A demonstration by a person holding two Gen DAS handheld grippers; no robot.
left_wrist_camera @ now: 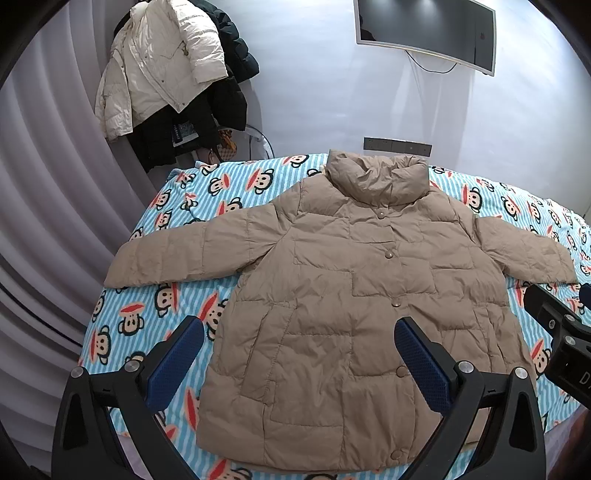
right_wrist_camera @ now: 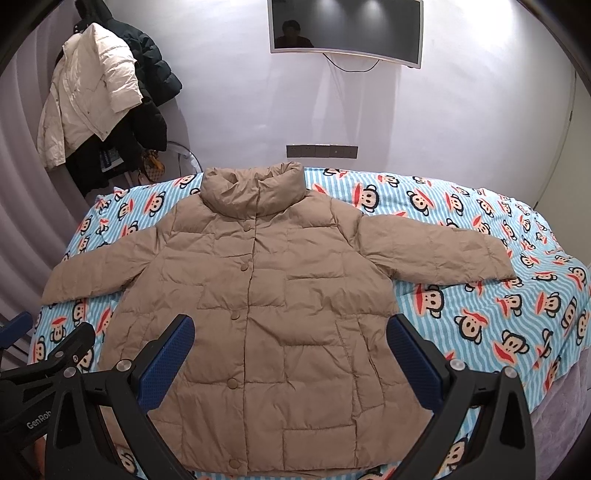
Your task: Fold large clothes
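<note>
Currently your left gripper [left_wrist_camera: 299, 354] hangs above the lower half of the coat [left_wrist_camera: 332, 295], fingers spread wide with nothing between them. Its blue pads [left_wrist_camera: 173, 363] frame the hem region: the left pad sits over the sheet [left_wrist_camera: 147, 306] just beside the coat's edge, the other over the coat's front near the snap line. Your right gripper [right_wrist_camera: 291, 354] is likewise spread wide and empty, both pads [right_wrist_camera: 413, 360] over the coat's lower body.

Coat: tan, quilted, lying flat and face up on the bed, snaps [right_wrist_camera: 235, 315] fastened down the front, collar [right_wrist_camera: 255, 188] toward the wall [right_wrist_camera: 221, 110], hem toward you. Both sleeves are stretched out sideways; the sleeve [left_wrist_camera: 184, 251] on the left side reaches near the bed's edge, the other sleeve [right_wrist_camera: 436, 251] lies on the sheet with bed to spare beyond it. No fold is made yet.

Each gripper shows in the other's view: the right one's black body at the right edge of the left view, the left one's at the lower left of the right view.

Sheet: blue-and-white stripes with a cartoon monkey print. Behind the bed, a screen [right_wrist_camera: 347, 29] is mounted on the wall, a socket strip [right_wrist_camera: 321, 151] below it. At far left, a white jacket [right_wrist_camera: 85, 92] and dark jackets [right_wrist_camera: 151, 74] hang together.
</note>
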